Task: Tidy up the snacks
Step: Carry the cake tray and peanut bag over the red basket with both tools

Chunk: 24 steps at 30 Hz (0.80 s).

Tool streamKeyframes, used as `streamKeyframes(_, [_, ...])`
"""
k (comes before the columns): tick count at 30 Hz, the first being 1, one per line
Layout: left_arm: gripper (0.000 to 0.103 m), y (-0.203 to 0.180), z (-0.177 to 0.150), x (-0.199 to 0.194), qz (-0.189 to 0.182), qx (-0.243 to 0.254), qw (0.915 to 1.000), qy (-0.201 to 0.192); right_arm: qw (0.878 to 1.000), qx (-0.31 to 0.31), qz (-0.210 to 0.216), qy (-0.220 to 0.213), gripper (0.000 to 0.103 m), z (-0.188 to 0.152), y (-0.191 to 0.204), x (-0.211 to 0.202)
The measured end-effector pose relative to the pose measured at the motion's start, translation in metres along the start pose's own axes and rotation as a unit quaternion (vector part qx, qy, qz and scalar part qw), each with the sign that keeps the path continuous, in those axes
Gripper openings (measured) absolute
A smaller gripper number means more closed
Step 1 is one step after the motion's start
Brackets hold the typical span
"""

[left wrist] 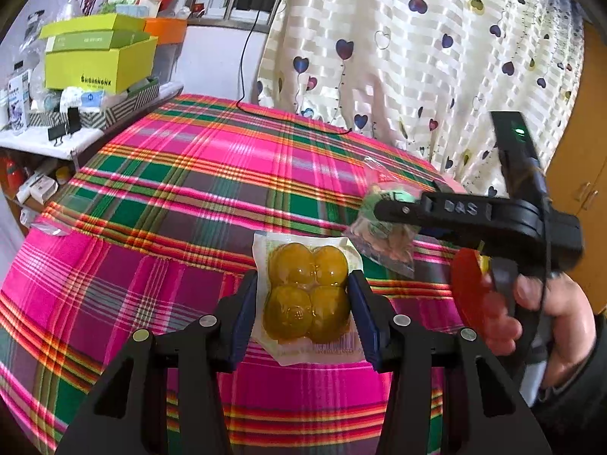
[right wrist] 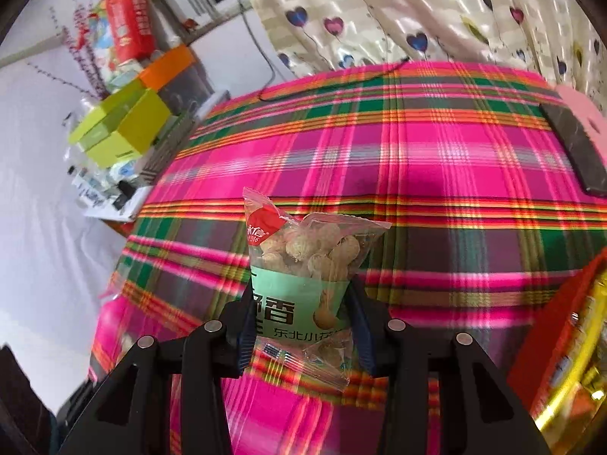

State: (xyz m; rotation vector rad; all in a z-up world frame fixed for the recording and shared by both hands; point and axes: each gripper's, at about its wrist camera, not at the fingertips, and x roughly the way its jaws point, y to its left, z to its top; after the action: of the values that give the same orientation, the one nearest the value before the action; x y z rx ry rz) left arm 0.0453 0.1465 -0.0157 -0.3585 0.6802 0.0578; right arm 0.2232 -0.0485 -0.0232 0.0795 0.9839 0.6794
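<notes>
We grip one snack pack in each hand-held gripper over the plaid-clothed counter (left wrist: 182, 174).

Our left hand-held gripper (left wrist: 305, 303) is clamped on a clear vacuum pouch of four yellow-green round pieces (left wrist: 306, 295), its near edge hidden. Our right hand-held gripper (right wrist: 301, 314), angled downward, squeezes a mint-green and clear bag of shelled-looking peanuts (right wrist: 303, 265); our hand (left wrist: 546, 318) wraps its handle, partly cut off.

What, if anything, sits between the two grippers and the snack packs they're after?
Nothing visible does. The left gripper already clamps the vacuum pack of four yellow balls, and the right gripper already clamps the peanut packet. Both packs sit directly between the blue pads above the plaid tablecloth.
</notes>
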Motion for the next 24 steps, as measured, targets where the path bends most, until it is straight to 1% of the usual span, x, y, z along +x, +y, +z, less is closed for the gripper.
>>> streamKeyframes(6, [0.048, -0.025, 0.003, -0.014, 0.0, 0.021, 0.9997, -0.012, 0.999, -0.023, 0.011, -0.031, 0.041, -0.018, 0.003, -0.049])
streamKeyframes(13, [0.048, -0.057, 0.007, -0.033, -0.011, 0.048, 0.9983, -0.031, 0.997, -0.035, 0.012, -0.068, 0.041, -0.039, -0.002, -0.106])
streamKeyframes(18, [0.049, -0.078, 0.006, -0.043, -0.02, 0.066, 0.9969, -0.039, 0.996, -0.03, 0.011, -0.089, 0.041, -0.051, -0.013, -0.136])
streamKeyframes(24, [0.049, -0.104, 0.003, -0.045, -0.035, 0.086, 0.9949, -0.038, 0.994, -0.016, 0.004, -0.107, 0.041, -0.067, -0.034, -0.167])
